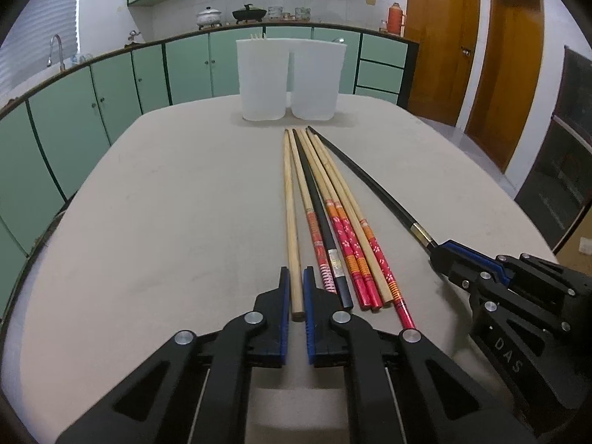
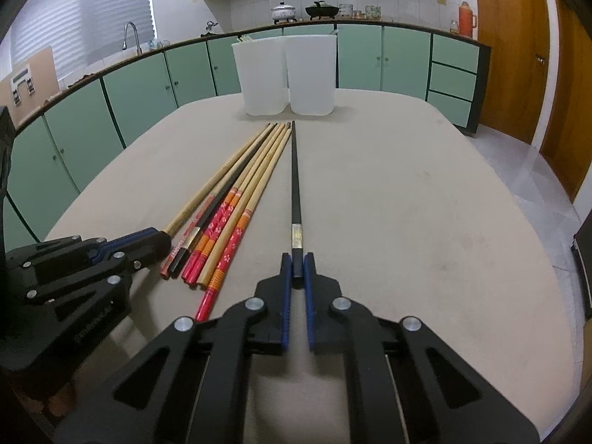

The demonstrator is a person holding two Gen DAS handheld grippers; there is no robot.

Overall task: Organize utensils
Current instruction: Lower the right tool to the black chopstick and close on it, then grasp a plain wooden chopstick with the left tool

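Several chopsticks lie side by side on the beige table (image 1: pixel 166 222). My left gripper (image 1: pixel 296 279) is shut on the near end of a plain wooden chopstick (image 1: pixel 290 214), the leftmost one. My right gripper (image 2: pixel 297 264) is shut on the near end of a black chopstick (image 2: pixel 295 181) with a gold band, set apart to the right; it also shows in the left wrist view (image 1: pixel 370 181). Between them lie red-patterned chopsticks (image 1: pixel 347 236) and another black one (image 1: pixel 318 207). Two white plastic holders (image 1: pixel 262 77) (image 1: pixel 316 79) stand upright at the table's far end; chopstick tips stick out of the left one.
Green kitchen cabinets (image 1: pixel 111 85) with a sink and pots on the counter run behind the table. Brown wooden doors (image 1: pixel 440 48) are at the right. The table (image 2: pixel 407 203) has bare surface on both sides of the chopsticks.
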